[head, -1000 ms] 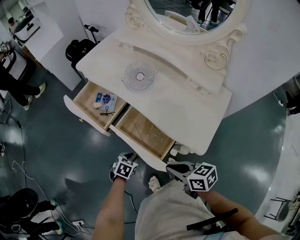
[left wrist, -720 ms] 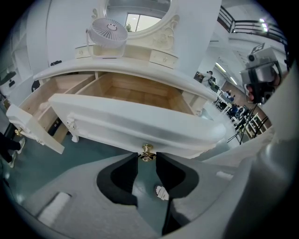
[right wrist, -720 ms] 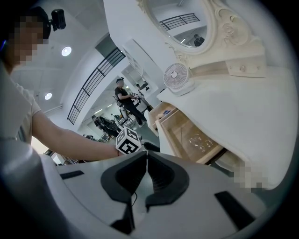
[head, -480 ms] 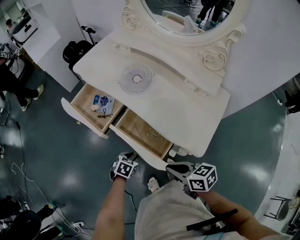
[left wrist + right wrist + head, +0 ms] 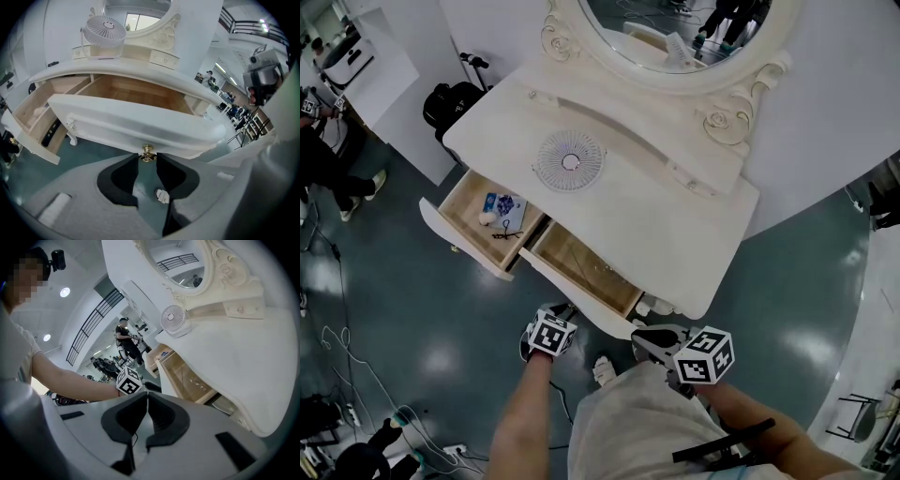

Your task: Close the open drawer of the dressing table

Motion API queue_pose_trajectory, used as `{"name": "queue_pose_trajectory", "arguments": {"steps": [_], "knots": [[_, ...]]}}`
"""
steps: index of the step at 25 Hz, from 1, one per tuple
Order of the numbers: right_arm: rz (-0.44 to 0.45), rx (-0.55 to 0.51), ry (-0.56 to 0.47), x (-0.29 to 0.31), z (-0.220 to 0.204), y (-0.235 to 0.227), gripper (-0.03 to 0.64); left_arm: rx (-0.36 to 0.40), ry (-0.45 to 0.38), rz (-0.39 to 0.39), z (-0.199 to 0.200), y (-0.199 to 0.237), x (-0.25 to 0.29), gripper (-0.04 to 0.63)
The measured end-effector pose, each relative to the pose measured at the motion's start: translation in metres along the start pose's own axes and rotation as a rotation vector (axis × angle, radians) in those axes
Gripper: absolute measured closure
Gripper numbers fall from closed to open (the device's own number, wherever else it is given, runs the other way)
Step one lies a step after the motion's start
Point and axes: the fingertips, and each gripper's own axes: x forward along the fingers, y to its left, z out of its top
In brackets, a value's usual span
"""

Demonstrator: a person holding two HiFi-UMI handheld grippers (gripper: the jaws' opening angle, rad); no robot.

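Observation:
The white dressing table (image 5: 656,216) has two wooden drawers pulled out. The left drawer (image 5: 469,208) holds small items. The right drawer (image 5: 581,267) is nearly bare, and its white curved front (image 5: 140,126) fills the left gripper view. My left gripper (image 5: 147,158) is open at that front, with the brass knob (image 5: 148,151) between its fingertips. In the head view the left gripper (image 5: 565,309) sits at the drawer's near edge. My right gripper (image 5: 642,335) hangs beside it, below the table's corner. The right gripper (image 5: 146,397) is shut on nothing.
A round white fan (image 5: 570,161) stands on the tabletop below the oval mirror (image 5: 675,28). A black bag (image 5: 450,98) sits beside the table's left end. Cables (image 5: 347,347) lie on the grey floor, and a person (image 5: 319,159) stands at the far left.
The table has slid slightly up and left in the head view. Both grippers keep their places in the picture. The person at the left has shifted.

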Motion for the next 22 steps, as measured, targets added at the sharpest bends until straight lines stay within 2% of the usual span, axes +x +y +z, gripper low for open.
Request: {"name": "queue_pose_trajectory", "arguments": {"steps": [22], "knots": [[-0.013, 0.016, -0.002, -0.011, 0.004, -0.019, 0.598, -0.008, -0.004, 0.003, 0.025, 0.0, 0.015, 0.468]]}}
